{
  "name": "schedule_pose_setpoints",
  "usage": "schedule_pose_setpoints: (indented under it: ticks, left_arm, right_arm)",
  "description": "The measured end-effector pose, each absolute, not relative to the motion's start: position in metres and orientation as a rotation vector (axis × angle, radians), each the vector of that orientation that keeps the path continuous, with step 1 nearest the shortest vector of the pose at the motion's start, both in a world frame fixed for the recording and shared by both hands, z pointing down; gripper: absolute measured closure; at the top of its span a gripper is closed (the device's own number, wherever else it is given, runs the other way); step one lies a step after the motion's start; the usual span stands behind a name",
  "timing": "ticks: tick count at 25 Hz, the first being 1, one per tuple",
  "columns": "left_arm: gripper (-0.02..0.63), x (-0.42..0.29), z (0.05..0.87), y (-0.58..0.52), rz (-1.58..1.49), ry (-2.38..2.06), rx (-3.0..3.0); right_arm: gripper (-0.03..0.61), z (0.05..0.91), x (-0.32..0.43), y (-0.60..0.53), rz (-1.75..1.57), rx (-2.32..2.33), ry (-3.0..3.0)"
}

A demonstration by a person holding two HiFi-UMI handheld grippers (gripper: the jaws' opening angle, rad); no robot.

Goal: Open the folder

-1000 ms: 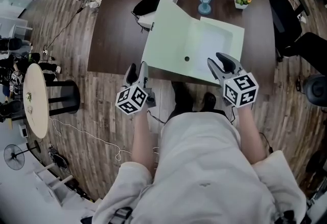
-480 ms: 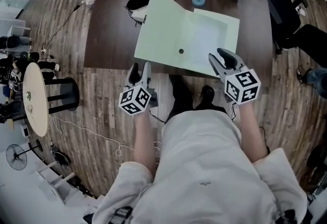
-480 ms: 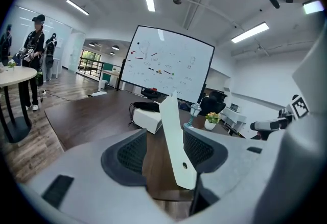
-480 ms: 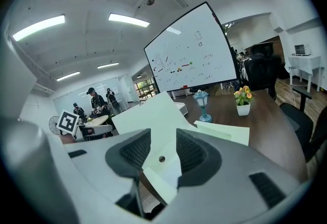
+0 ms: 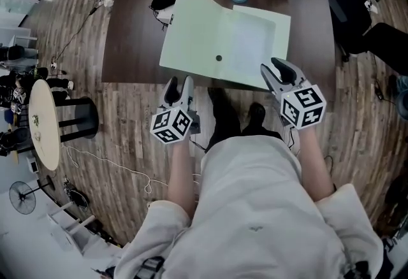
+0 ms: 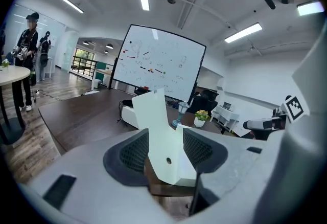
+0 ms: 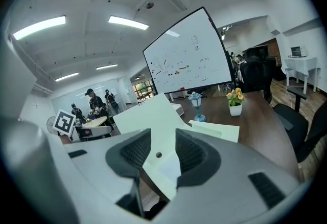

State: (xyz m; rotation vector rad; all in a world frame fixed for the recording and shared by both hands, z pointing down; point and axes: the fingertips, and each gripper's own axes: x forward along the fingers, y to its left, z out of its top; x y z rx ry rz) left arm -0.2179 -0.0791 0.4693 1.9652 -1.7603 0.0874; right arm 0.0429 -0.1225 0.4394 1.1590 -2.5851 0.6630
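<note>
Head view, open green folder (image 5: 194,35) holding white sheet (image 5: 252,48), left tool (image 5: 178,85), right tool (image 5: 273,71) both spread, empty

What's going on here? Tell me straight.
A person stands at the dark table with a tool in each hand. The pale green folder lies already open on it, its left cover tilted up. The left tool and right tool are both open and empty, near the table's front edge, touching nothing.

Pale green folder (image 5: 210,48), open, cover seemingly raised
</note>
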Motion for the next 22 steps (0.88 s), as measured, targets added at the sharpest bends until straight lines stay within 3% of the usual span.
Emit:
schedule_pose_setpoints:
  ticks: [22]
  left_arm:
    - [0.48,-0.101,0.42,-0.08,0.092,-1.582,2.269]
  right_arm:
    - [0.468,0.414,0.107,-0.093,0.559,1.339,-2.589]
